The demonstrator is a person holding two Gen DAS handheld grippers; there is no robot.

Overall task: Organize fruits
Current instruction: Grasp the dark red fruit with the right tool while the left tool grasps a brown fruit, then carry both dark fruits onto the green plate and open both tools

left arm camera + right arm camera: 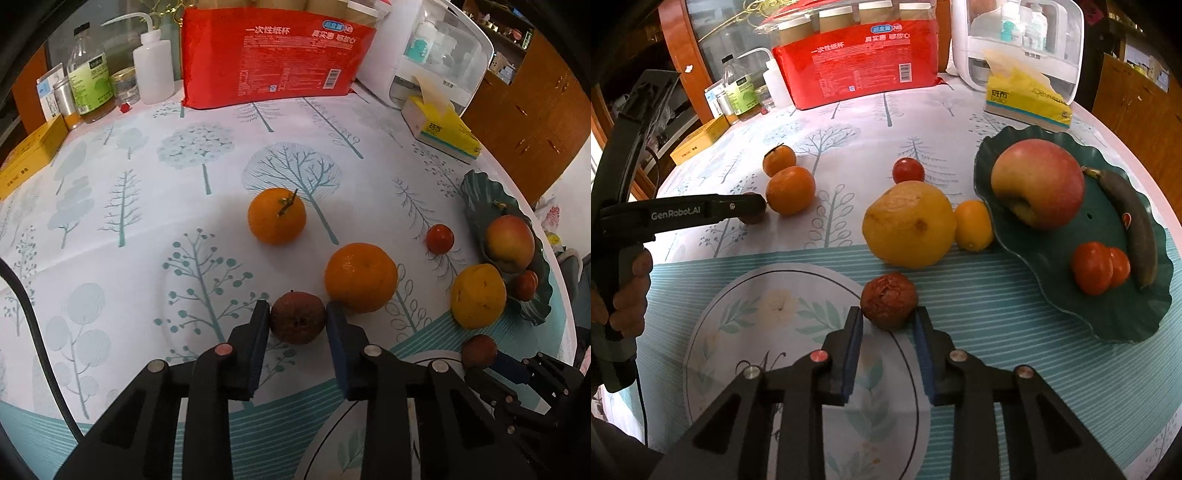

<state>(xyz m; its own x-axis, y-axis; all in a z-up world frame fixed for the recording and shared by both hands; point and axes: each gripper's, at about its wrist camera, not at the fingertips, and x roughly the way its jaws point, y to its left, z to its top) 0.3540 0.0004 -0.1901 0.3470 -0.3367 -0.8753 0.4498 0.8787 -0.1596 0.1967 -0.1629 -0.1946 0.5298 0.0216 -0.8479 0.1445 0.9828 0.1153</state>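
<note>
My left gripper (297, 314) is shut on a wrinkled brown fruit (297, 318) low over the tablecloth; it also shows in the right wrist view (755, 210). Two oranges (277, 216) (361, 277) lie just beyond it. My right gripper (888, 319) stands open around a second brown fruit (888, 300), fingertips at its sides, touching or not I cannot tell. A yellow pear (909, 223), a small yellow fruit (973, 225) and a cherry tomato (908, 170) lie left of the green leaf plate (1108, 317), which holds an apple (1038, 183), a dark banana (1134, 221) and tomatoes (1099, 266).
A red pack of paper cups (273, 59), bottles (90, 81), a yellow box (27, 158), a tissue pack (1027, 99) and a white appliance (1019, 40) line the table's far side. The table edge curves past the plate on the right.
</note>
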